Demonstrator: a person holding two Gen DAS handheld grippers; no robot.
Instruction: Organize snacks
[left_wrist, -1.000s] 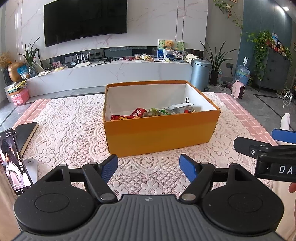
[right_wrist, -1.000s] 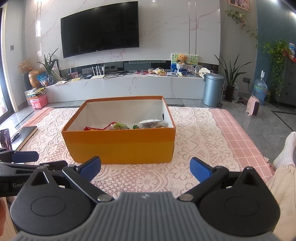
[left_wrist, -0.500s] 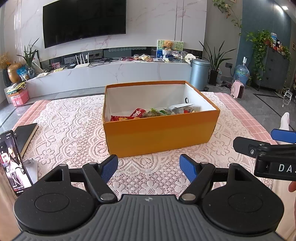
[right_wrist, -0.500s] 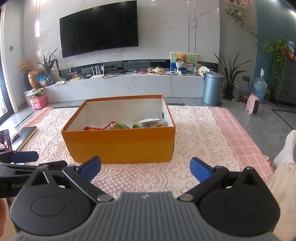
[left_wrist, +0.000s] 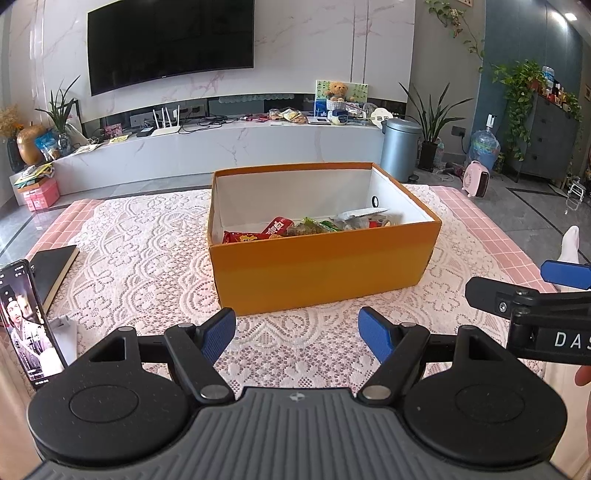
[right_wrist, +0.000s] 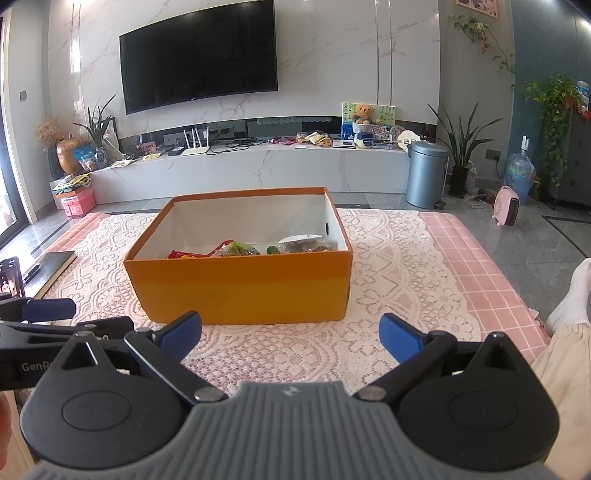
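Note:
An orange cardboard box (left_wrist: 321, 269) (right_wrist: 240, 291) with white inner walls stands open on a lace cloth. Several snack packets (left_wrist: 280, 229) (right_wrist: 236, 250) lie on its floor, among them a red one and a clear one. My left gripper (left_wrist: 297, 334) hovers low over the cloth just in front of the box, open, with nothing between its blue pads. My right gripper (right_wrist: 290, 334) hovers the same way before the box, open and empty. Each gripper shows at the edge of the other's view.
A phone (left_wrist: 26, 325) with a lit screen stands at the left edge beside a black book (left_wrist: 51, 269). A pink checked cloth (right_wrist: 480, 266) lies under the lace. A person's white-socked foot (right_wrist: 570, 295) rests at the right. A TV wall, bin and plants stand behind.
Both grippers stay open and nearly still. The right wrist view has shifted very slightly; the picture on the phone screen has changed.

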